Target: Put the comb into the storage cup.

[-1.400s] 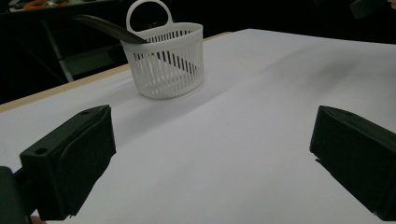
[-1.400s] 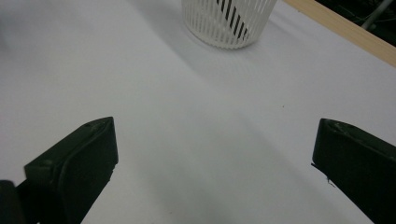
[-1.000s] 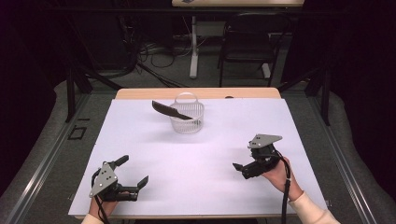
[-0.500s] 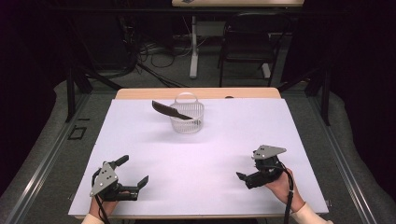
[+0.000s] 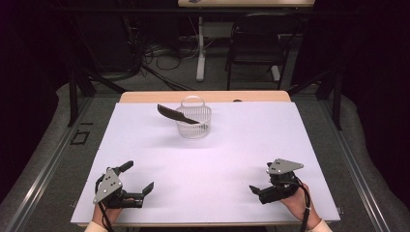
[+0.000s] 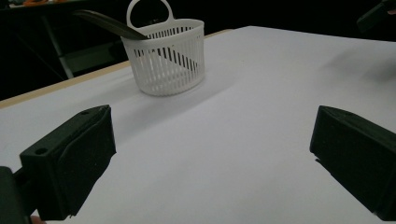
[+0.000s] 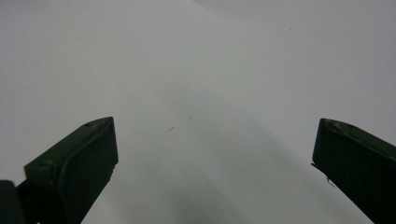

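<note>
A white slatted basket (image 5: 194,122) with a loop handle stands near the far edge of the white table cover (image 5: 232,145). A dark, blade-shaped utensil (image 5: 175,114) leans in it, its end sticking out over the rim to the left. In the left gripper view the basket (image 6: 169,58) and the utensil (image 6: 108,23) lie ahead, well beyond the jaws. My left gripper (image 5: 138,177) (image 6: 212,149) rests at the near left, open and holding nothing. At the near right my right gripper (image 5: 260,181) (image 7: 215,154) is held low over the bare cover, open, nothing between its jaws.
A wooden table edge (image 5: 203,96) shows beyond the cover. Behind it stand a dark chair (image 5: 256,46), a table leg (image 5: 199,50) and floor cables (image 5: 159,53). A tip of the other gripper (image 6: 377,14) shows at the left gripper view's top right.
My right gripper has drawn back toward the near edge and dropped lower over the cover. The left gripper, basket and utensil have stayed put.
</note>
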